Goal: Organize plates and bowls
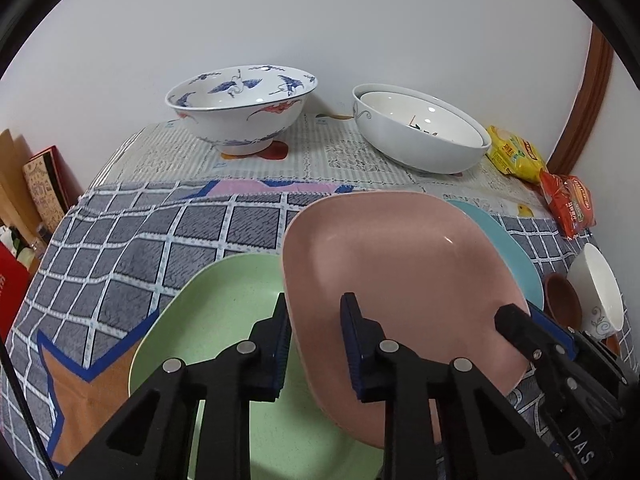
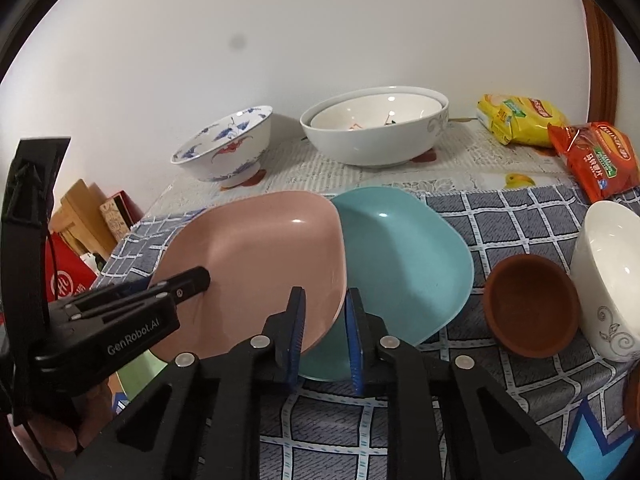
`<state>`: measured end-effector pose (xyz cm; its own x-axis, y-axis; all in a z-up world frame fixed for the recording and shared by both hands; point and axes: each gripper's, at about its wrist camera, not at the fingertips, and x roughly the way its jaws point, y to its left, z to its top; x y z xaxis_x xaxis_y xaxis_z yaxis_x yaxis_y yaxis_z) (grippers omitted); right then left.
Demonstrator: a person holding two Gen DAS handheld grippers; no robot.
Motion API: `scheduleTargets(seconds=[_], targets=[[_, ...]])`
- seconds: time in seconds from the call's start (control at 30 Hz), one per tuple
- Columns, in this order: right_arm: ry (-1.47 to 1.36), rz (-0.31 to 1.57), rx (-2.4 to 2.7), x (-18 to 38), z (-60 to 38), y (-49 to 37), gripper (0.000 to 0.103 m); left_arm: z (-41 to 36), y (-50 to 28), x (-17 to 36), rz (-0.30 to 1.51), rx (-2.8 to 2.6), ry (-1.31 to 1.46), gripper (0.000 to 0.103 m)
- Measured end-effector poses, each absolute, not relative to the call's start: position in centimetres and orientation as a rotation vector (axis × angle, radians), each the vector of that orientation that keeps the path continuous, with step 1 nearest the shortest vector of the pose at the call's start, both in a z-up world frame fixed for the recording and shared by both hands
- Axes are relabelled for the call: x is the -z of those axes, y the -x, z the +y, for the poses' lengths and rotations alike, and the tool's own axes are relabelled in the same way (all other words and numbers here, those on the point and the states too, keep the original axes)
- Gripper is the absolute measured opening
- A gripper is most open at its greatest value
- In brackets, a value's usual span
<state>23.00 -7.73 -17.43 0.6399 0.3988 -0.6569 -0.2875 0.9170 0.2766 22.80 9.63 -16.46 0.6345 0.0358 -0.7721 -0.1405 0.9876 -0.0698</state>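
A pink plate is held tilted above the table by both grippers. My left gripper is shut on its left rim, above a green plate lying on the checked cloth. My right gripper is shut on the pink plate's right rim, over a teal plate; it also shows in the left wrist view. The left gripper shows at the left of the right wrist view. The teal plate sits partly hidden behind the pink one.
A blue-and-red patterned bowl and nested white bowls stand at the back by the wall. A brown bowl and a white bowl lie tipped at the right. Yellow and orange snack packets lie back right.
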Motion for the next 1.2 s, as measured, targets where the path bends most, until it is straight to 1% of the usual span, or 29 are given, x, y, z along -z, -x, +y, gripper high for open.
scheduleTargets(seconds=[0.17, 0.33, 0.7, 1.2], targets=[[-0.164, 0.772, -0.433, 17.0, -7.8, -22.3, 0.014, 10.1, -21.5, 16.1, 0.890, -0.129, 0.142, 0.023], [-0.170, 0.729, -0.467, 15.9, -7.5, -20.9, 0.014, 10.7, -20.0, 15.4, 0.897, -0.149, 0.146, 0.023], [-0.217, 0.724, -0.546, 15.0, -6.9, -19.3, 0.014, 11.7, -17.3, 13.9, 0.892, -0.222, 0.141, 0.022], [-0.193, 0.790, -0.648, 16.0, -3.6, -18.9, 0.014, 14.9, -15.3, 15.1, 0.936, -0.329, 0.176, 0.022]])
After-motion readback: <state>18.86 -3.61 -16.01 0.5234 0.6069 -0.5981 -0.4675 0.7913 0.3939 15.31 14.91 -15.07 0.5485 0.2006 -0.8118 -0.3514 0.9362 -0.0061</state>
